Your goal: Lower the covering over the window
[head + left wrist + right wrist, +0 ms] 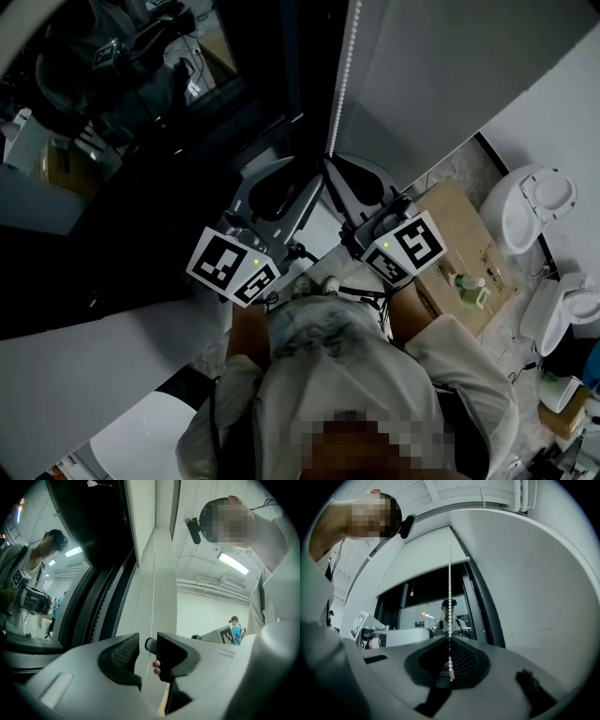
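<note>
A white bead chain [341,66] hangs beside the dark window [141,141]. In the right gripper view the white roller blind [426,559] covers only the top of the glass [436,602]. My right gripper [450,641] is shut on the bead chain [450,592], and the chain's end dangles just below the pads. My left gripper [147,653] is open. The bead chain [151,611] runs down through its gap, touching neither pad [123,652]. In the head view the left gripper [291,178] and right gripper [336,169] point side by side at the window frame.
A white wall [543,588] flanks the window on the right. A cardboard box [459,253] and white fixtures [534,206] stand on the floor to the right. Another person [28,588] with a device shows in the glass.
</note>
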`<state>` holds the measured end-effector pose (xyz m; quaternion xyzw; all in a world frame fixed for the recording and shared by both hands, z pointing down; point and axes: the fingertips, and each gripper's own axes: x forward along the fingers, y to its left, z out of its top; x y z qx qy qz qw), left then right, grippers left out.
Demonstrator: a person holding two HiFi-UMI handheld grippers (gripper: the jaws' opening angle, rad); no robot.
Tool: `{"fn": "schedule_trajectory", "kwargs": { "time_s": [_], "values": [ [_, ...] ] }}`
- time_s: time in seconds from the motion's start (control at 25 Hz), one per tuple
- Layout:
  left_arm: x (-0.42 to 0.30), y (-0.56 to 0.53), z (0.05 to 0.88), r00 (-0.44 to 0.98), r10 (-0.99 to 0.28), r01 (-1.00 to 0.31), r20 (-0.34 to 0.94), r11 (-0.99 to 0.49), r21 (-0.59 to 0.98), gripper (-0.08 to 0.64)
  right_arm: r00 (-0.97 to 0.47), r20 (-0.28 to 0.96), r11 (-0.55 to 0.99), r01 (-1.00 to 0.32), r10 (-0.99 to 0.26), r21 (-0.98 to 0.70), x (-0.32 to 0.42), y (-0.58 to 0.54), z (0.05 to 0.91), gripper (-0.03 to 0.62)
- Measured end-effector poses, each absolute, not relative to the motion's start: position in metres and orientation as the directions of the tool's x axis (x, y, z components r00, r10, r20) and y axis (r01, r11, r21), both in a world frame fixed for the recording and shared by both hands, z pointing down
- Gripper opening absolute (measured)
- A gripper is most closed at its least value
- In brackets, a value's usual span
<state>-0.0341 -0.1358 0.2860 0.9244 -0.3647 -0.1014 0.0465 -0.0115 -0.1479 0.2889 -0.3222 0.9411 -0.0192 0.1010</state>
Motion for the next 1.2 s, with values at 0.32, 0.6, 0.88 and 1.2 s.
{"fn": "schedule_trajectory", "kwargs": {
  "time_s": [0.32, 0.6, 0.88, 1.2],
  "values": [
    [-0.023, -0.141, 0.259, 0.722, -0.668, -0.664, -0.181, -0.742, 0.093, 0.127, -0.792, -0.089, 0.795, -0.592, -0.604, -0.130, -0.020, -0.136, 0.329, 0.018],
    [-0.013, -0.147, 0.237, 0.738, -0.639, -0.642, -0.217, -0.764, 0.063, 0.121, -0.792, -0.087, 0.795, -0.592, -0.604, -0.130, -0.023, -0.130, 0.331, 0.018],
    [-0.007, -0.147, 0.230, 0.725, -0.646, -0.660, -0.237, -0.751, 0.027, -0.002, -0.783, -0.085, 0.786, -0.605, -0.616, -0.124, -0.019, -0.130, 0.331, 0.018],
    [-0.007, -0.147, 0.238, 0.717, -0.664, -0.675, -0.214, -0.737, 0.023, 0.008, -0.785, -0.062, 0.787, -0.611, -0.616, -0.090, -0.021, -0.126, 0.334, 0.020]
  ]
}}
